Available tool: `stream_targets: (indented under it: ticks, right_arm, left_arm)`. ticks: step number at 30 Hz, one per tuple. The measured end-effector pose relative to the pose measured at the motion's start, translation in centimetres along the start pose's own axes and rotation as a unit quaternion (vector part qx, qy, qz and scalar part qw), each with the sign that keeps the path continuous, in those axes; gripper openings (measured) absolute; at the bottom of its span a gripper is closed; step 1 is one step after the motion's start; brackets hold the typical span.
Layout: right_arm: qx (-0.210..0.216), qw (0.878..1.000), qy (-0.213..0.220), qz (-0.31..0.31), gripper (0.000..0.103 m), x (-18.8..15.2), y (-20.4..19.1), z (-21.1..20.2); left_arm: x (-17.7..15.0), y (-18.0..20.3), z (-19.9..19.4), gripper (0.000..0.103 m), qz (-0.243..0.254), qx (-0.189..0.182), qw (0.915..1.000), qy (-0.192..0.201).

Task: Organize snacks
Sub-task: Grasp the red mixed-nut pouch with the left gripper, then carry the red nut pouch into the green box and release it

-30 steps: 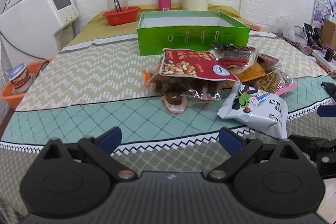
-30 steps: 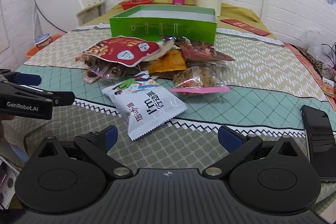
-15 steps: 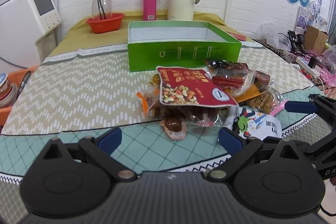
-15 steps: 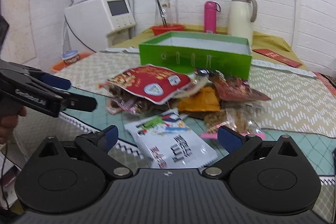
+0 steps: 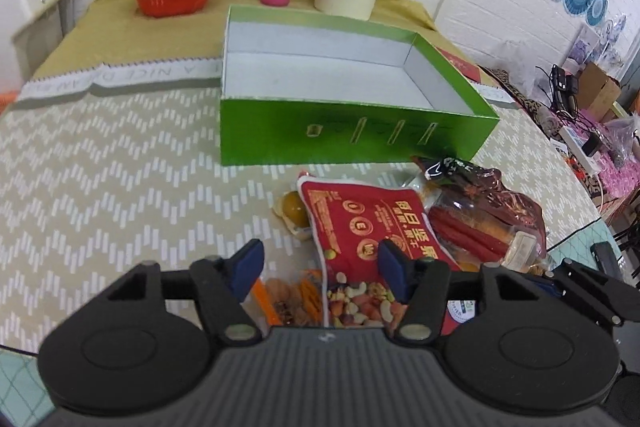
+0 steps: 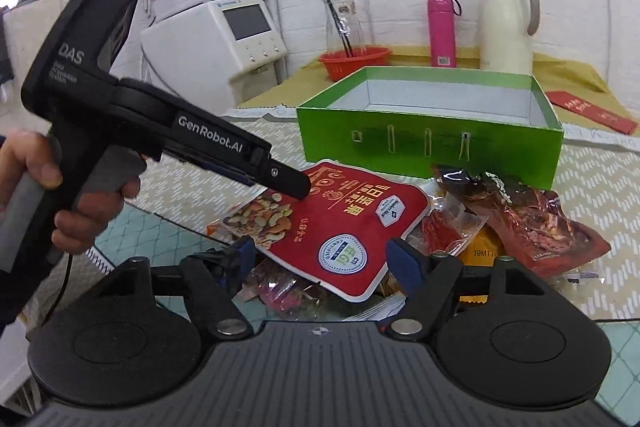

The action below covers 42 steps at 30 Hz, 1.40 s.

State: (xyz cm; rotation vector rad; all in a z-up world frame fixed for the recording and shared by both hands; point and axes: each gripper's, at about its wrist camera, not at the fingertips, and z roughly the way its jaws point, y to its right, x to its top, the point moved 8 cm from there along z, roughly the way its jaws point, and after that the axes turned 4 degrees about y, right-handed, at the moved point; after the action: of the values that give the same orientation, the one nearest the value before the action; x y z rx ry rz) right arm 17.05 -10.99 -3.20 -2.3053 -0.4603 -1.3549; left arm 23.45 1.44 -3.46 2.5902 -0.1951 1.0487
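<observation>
- Left gripper [image 5: 318, 269]: fingers spread wide over the glossy red nut pouch [image 5: 372, 227].
- Right gripper [image 6: 320, 263]: fingers wide, same pouch's near end between them.
- Pouch tops the crinkly snack pile near the rectangular green cardboard box [image 5: 344, 131].

- Green box [image 5: 352, 131] sits open-topped on the desk [image 5: 100, 167], white inside, nothing in it, long green wall with gold marks facing the snack pile.
- Red nut bag [image 5: 372, 227] lies flat on top of the pile just in front of the box, mixed nuts pictured at its near end, a round green-and-white seal [image 6: 343, 255] near one corner.
- Dark red crinkled packet [image 6: 532, 219] rests to the right of the nut bag, close to the box's wall.
- Clear pack of red sausages [image 5: 472, 231] lies between those two.
- Orange packet [image 6: 482, 247] peeks out beneath, mostly covered.
- Small round yellow sweet [image 5: 294, 207] lies at the nut bag's left edge.
</observation>
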Motion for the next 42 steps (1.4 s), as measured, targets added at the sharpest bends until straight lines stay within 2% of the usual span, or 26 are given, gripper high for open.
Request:
stream_targets:
  ticks: [2, 3, 5, 7, 8, 9, 11, 12, 14, 19, 24, 30, 33, 38, 42]
  right_arm:
    - [0.003, 0.999, -0.011, 0.042, 0.103, -0.2, 1.0, 0.6]
    - [0.011, 0.998, -0.019, 0.055, 0.103, -0.3, 1.3, 0.8]
    - [0.017, 0.997, -0.035, 0.069, 0.103, -0.9, 1.6, 1.6]
    - [0.020, 0.995, -0.037, 0.093, 0.103, -1.1, 1.9, 1.9]
    - [0.016, 0.994, -0.033, 0.101, 0.103, -1.1, 2.0, 1.7]
    - [0.011, 0.994, -0.030, 0.104, 0.100, -1.0, 2.0, 1.3]
    - [0.000, 0.994, -0.021, 0.103, 0.084, -0.9, 2.1, 0.5]
    - [-0.007, 0.995, -0.017, 0.094, 0.080, -0.7, 2.1, 0.3]
    - [-0.017, 0.997, -0.013, 0.076, 0.061, -0.5, 2.1, -0.3]
    - [-0.023, 0.998, 0.001, 0.060, 0.053, 0.3, 2.2, -1.1]
    - [-0.023, 0.998, 0.041, 0.050, 0.052, 2.9, 2.2, -2.5]
    - [-0.020, 0.996, 0.081, 0.033, 0.052, 8.1, 2.8, -2.0]
    - [-0.017, 0.995, 0.090, 0.033, 0.052, 10.4, 4.0, -0.3]
    - [-0.007, 0.995, 0.082, 0.057, 0.052, 12.0, 6.3, 3.3]
    - [-0.022, 0.996, 0.063, 0.057, 0.052, 11.9, 7.8, 6.2]
  left_arm:
    - [-0.1, 0.1, 0.1, 0.058, -0.010, -0.017, 0.9998, -0.004]
    - [-0.2, 0.3, 0.0, 0.052, -0.003, -0.022, 0.9997, -0.004]
    - [-0.5, 0.9, 0.0, 0.049, 0.012, -0.024, 0.9996, -0.004]
    - [-0.6, 1.3, -0.1, 0.039, 0.022, -0.029, 0.9993, -0.005]
    - [-0.6, 1.4, -0.2, 0.039, 0.024, -0.029, 0.9993, -0.004]
    - [-0.6, 1.4, -0.3, 0.036, 0.026, -0.027, 0.9993, -0.003]
    - [-0.7, 1.6, -0.7, 0.031, 0.032, -0.026, 0.9992, 0.002]
    - [-0.7, 1.7, -0.8, 0.029, 0.034, -0.024, 0.9991, 0.003]
    - [-0.8, 1.9, -1.0, 0.026, 0.036, -0.021, 0.9991, 0.007]
    - [-0.5, 2.6, -2.2, 0.018, 0.028, -0.028, 0.9990, 0.022]
    - [1.8, 3.8, -4.8, 0.017, 0.035, -0.038, 0.9967, 0.063]
    - [7.1, 4.4, -6.3, 0.017, 0.028, -0.036, 0.9909, 0.126]
    - [9.9, 3.9, -5.2, 0.017, 0.027, -0.018, 0.9880, 0.151]
    - [13.0, 2.1, -2.1, 0.017, -0.002, -0.008, 0.9893, 0.146]
    - [14.5, 1.5, 0.7, 0.017, 0.010, 0.002, 0.9895, 0.144]
